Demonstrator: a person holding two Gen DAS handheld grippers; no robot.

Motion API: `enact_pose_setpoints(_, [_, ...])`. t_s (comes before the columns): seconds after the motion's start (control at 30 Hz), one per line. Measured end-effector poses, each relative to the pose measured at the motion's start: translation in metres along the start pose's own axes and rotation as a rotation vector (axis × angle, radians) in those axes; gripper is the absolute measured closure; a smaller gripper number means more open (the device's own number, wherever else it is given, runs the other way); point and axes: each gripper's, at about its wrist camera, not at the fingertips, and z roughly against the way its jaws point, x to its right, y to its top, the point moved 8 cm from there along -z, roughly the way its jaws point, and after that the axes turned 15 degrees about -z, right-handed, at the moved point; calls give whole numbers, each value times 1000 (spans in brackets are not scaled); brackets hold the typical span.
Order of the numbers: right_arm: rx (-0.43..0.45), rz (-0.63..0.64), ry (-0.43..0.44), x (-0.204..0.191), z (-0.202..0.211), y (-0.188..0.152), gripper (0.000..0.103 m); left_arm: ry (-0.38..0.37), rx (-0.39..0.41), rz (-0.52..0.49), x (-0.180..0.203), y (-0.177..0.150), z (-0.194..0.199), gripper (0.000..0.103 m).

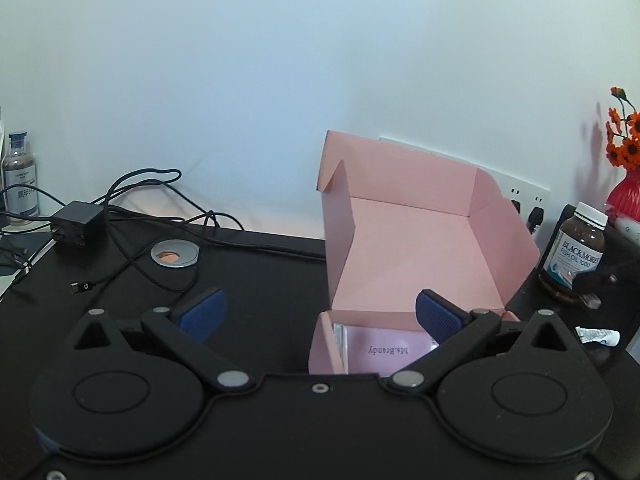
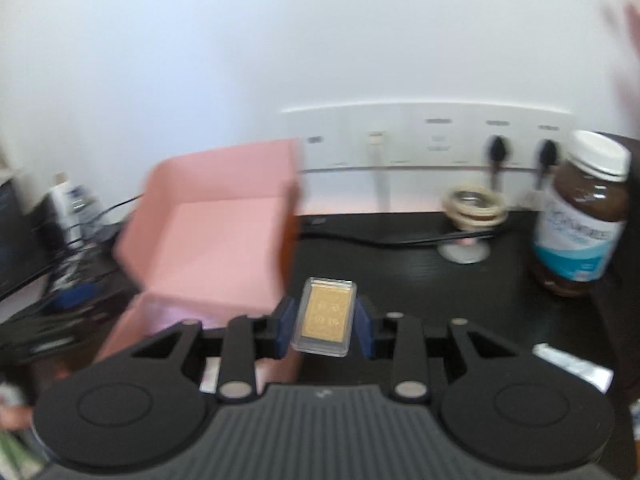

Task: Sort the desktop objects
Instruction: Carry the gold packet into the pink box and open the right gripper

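Tool [image 2: 324,322] on the right tilts downward above the bench [image 2: 400,264], clamped on a clear case [image 2: 325,316]; left tool [image 1: 318,314] gapes empty near the pink box [image 1: 404,240].

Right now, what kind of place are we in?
Probably a home or office desk against a wall: a black desk with a cable grommet, a charger and cables, a wall socket strip, and a supplement bottle.

A home desk: black desktop [image 1: 260,272] with charger cables [image 1: 132,200], wall sockets [image 2: 432,140] and flower vase [image 1: 624,196].
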Motion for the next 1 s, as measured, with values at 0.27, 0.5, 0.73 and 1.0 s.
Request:
enact_pose_setpoints(0.27, [-178, -4, 251, -75, -25, -35, 71, 19, 41, 74, -16, 5, 9, 0])
enact_pose_setpoints(0.5, [-241, 4, 324, -124, -64, -60, 71, 42, 61, 104, -24, 7, 13, 0])
enact_pose_setpoints(0.73, [-280, 87, 265, -144, -90, -74, 71, 81, 58, 91, -23, 8, 12, 0])
enact_pose_setpoints(1.0, [-281, 124, 222, -141, -95, -79, 71, 95, 52, 96, -24, 5, 10, 0])
